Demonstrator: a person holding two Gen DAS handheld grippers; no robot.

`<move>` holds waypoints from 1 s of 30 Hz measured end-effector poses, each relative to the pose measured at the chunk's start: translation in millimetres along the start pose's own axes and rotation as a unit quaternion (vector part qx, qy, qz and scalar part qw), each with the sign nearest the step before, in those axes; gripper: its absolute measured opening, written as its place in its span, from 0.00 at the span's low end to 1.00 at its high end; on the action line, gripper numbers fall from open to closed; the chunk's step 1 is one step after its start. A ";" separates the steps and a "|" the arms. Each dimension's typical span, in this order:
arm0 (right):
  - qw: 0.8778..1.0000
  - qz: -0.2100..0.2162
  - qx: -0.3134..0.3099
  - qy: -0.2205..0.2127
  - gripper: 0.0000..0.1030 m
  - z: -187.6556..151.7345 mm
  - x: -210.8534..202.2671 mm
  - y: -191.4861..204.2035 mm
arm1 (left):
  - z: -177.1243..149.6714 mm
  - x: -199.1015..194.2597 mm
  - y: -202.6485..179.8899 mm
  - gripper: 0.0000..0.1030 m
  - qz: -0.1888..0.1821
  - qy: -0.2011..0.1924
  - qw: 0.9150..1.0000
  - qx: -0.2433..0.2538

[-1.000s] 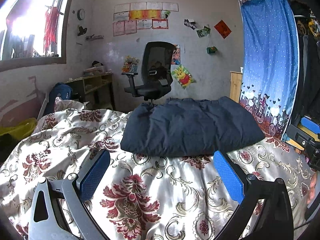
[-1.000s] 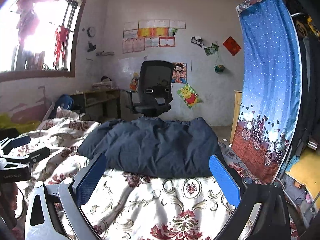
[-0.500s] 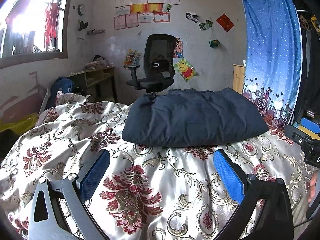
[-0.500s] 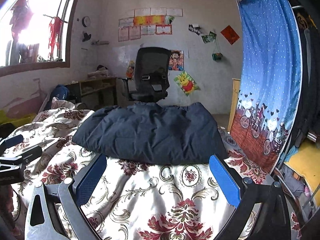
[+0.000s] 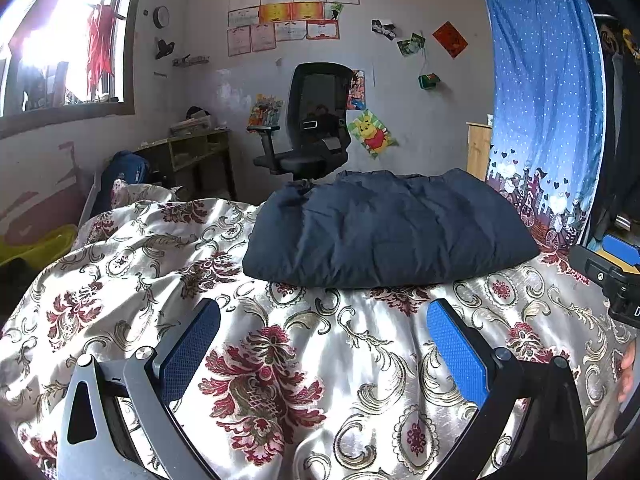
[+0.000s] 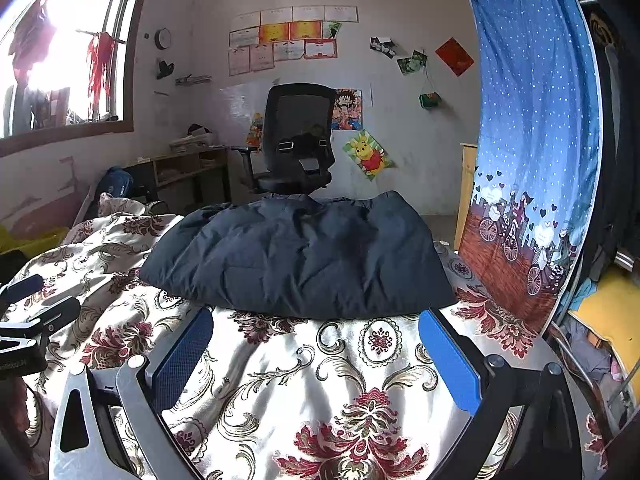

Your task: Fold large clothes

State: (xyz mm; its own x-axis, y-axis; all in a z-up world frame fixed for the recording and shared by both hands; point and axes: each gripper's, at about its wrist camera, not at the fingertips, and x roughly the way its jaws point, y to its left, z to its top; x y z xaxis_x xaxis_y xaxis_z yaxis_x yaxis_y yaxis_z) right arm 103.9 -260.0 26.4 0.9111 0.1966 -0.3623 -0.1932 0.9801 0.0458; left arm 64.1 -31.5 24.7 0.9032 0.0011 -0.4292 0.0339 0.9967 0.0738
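A dark navy padded jacket [image 5: 384, 228] lies folded into a thick rectangular bundle on the far part of the floral bedspread [image 5: 280, 360]; it also shows in the right wrist view [image 6: 300, 256]. My left gripper [image 5: 324, 344] is open and empty, held above the bedspread short of the jacket. My right gripper [image 6: 316, 356] is open and empty, also short of the jacket's near edge. The right gripper's body shows at the right edge of the left wrist view [image 5: 612, 276]. The left gripper's body shows at the left edge of the right wrist view [image 6: 28, 332].
A black office chair [image 5: 312, 128] stands beyond the bed's far edge. A blue patterned curtain [image 6: 532, 160] hangs along the bed's right side. A low wooden shelf [image 5: 192, 156] and a window [image 5: 60, 48] are at the left. Yellow fabric [image 6: 604, 312] lies at the right.
Both grippers have drawn back and risen a little from the folded jacket, staying open. The jacket has not moved.
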 end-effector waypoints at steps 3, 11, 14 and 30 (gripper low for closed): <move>1.000 0.000 0.000 0.001 1.00 -0.1 0.4 -0.4 | -0.1 0.1 0.0 0.98 0.000 0.000 1.000 0.000; 1.000 0.000 0.000 0.000 1.00 0.0 0.1 -0.2 | -2.1 1.5 0.0 0.98 -0.001 0.002 1.000 0.002; 1.000 0.000 0.000 0.001 1.00 0.2 0.2 -0.6 | -2.5 1.8 -0.2 0.98 -0.001 0.002 1.000 0.001; 1.000 0.000 0.000 0.001 1.00 0.6 0.2 -1.5 | -3.0 1.4 -0.1 0.98 -0.004 0.003 1.000 0.002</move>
State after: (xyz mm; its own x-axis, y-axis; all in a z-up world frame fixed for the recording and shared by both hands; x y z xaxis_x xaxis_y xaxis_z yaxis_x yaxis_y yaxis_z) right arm 104.6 -261.5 26.8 0.9103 0.1971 -0.3641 -0.1935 0.9800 0.0467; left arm 64.1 -31.4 21.4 0.9006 -0.0072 -0.4346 0.0435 0.9963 0.0736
